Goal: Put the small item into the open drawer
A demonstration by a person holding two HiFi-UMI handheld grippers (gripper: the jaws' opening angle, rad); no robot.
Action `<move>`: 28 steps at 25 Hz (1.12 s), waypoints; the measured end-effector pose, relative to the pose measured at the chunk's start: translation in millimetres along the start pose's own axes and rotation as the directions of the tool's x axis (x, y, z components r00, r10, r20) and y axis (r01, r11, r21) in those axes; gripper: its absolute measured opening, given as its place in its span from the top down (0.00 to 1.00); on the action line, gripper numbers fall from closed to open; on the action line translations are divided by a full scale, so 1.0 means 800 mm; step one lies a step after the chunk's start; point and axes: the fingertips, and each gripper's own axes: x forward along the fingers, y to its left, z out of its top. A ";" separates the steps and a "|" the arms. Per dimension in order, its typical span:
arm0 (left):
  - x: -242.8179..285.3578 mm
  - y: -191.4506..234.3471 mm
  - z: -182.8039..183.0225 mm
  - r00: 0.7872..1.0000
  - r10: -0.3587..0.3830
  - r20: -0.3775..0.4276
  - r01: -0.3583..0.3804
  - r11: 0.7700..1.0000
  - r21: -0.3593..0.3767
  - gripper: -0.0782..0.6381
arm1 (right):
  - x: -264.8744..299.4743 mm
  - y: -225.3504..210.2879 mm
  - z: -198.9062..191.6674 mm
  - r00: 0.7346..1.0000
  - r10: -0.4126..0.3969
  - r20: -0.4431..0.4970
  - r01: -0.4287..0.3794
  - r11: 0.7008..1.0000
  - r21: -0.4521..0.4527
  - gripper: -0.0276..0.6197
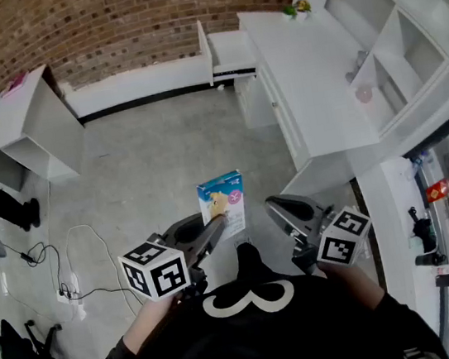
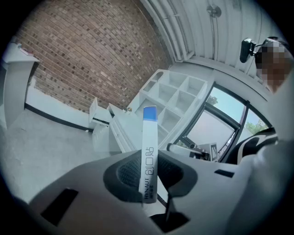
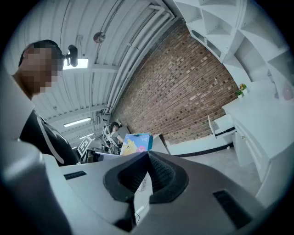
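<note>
A small flat box point(image 1: 224, 203), white with a blue top and a cartoon print, stands upright in my left gripper point(image 1: 214, 229), which is shut on its lower part. In the left gripper view the box point(image 2: 149, 151) shows edge-on between the ribbed pads point(image 2: 128, 174). My right gripper point(image 1: 279, 207) hovers just right of the box, shut, with nothing between its pads point(image 3: 161, 176). The box point(image 3: 136, 143) appears beyond it on the left. The open white drawer point(image 1: 231, 52) juts from the long white counter point(image 1: 311, 86) far ahead, by the brick wall; it also shows as a drawer point(image 3: 223, 125) in the right gripper view.
White cubby shelves point(image 1: 404, 39) rise over the counter, with a small plant point(image 1: 297, 10) at its far end. A white desk point(image 1: 23, 121) stands at the left. Cables point(image 1: 77, 255) and a chair base point(image 1: 25, 355) lie on the grey floor at lower left.
</note>
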 end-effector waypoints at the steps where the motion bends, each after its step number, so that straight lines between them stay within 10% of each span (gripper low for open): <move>1: 0.005 0.005 0.001 1.000 0.003 -0.002 -0.003 1.000 -0.002 0.78 | 0.003 -0.007 0.001 1.000 0.000 -0.001 0.000 1.000 0.003 0.95; 28: 0.254 0.118 0.135 0.993 0.014 -0.119 -0.014 1.000 -0.001 0.78 | 0.072 -0.285 0.124 0.999 -0.031 0.031 0.028 0.995 0.101 0.94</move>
